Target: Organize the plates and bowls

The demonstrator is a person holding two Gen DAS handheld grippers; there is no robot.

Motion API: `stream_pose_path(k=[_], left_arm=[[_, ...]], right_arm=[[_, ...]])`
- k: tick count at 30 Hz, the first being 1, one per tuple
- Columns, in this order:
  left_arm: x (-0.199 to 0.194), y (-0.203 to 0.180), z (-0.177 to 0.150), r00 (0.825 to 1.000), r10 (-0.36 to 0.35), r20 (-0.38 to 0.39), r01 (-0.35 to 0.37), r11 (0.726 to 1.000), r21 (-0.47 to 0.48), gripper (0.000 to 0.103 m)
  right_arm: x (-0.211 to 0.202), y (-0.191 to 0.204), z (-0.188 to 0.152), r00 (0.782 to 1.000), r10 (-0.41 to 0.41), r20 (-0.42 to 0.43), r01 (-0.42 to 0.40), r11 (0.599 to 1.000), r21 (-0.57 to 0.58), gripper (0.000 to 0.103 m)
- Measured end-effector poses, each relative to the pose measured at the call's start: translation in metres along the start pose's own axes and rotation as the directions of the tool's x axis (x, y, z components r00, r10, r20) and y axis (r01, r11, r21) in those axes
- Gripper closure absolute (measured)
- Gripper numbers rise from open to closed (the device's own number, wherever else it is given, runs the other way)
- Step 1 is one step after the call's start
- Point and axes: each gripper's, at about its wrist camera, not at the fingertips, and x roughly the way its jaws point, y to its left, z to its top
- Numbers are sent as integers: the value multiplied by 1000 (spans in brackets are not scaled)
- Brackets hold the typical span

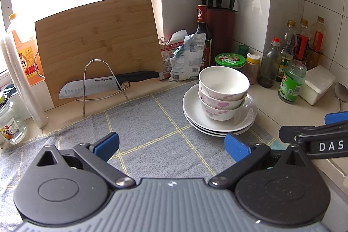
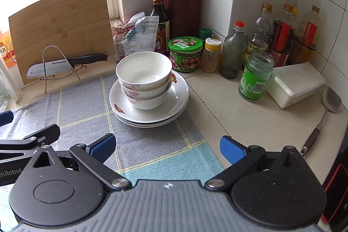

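While both grippers hang over the cloth, the dishes sit stacked ahead of them.

Bowls: three bowls (image 2: 144,82) nest one inside another, white with pink flower prints on the lower two; the top one looks plain inside.
Plates: a pile of white plates (image 2: 150,114), three as far as the rims show, lies under the bowls, at the far right part of the cloth, near the jars.
Cloth: a grey-blue checked cloth (image 1: 152,123) with yellow lines covers the counter; the plate pile overhangs its right edge in the right wrist view.
Left gripper: the left gripper (image 1: 171,145) stands spread wide, blue pads apart, nothing between them, over the cloth and short of the plates.
Right gripper: the right gripper (image 2: 166,148) is likewise splayed and empty, just short of the plates, which sit ahead of its left finger.
Each in the other's view: part of the right gripper shows at the right edge of the left view, and part of the left at the left edge of the right view.
Board: a bamboo board (image 1: 97,45) leans at the window, behind a wire rack (image 1: 102,84) that carries a knife (image 1: 104,85).
Corner: a knife block (image 2: 182,10) stands in the tiled corner, with a dark bottle (image 2: 158,21) beside it.
Jars: a green-lidded tub (image 2: 186,53), a tall green jar (image 2: 256,75) and a white box (image 2: 295,84) stand to the right of the plates.
Spatula: a spatula (image 2: 324,114) lies on the counter at far right.
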Motion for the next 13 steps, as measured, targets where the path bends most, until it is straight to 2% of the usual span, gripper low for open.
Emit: stream_pose_path(k=[13], left_arm=[[0, 0, 1, 1000, 2, -2, -2, 1000, -2, 1]], right_arm=[[-3, 0, 1, 1000, -3, 0, 3, 1000, 3, 0]])
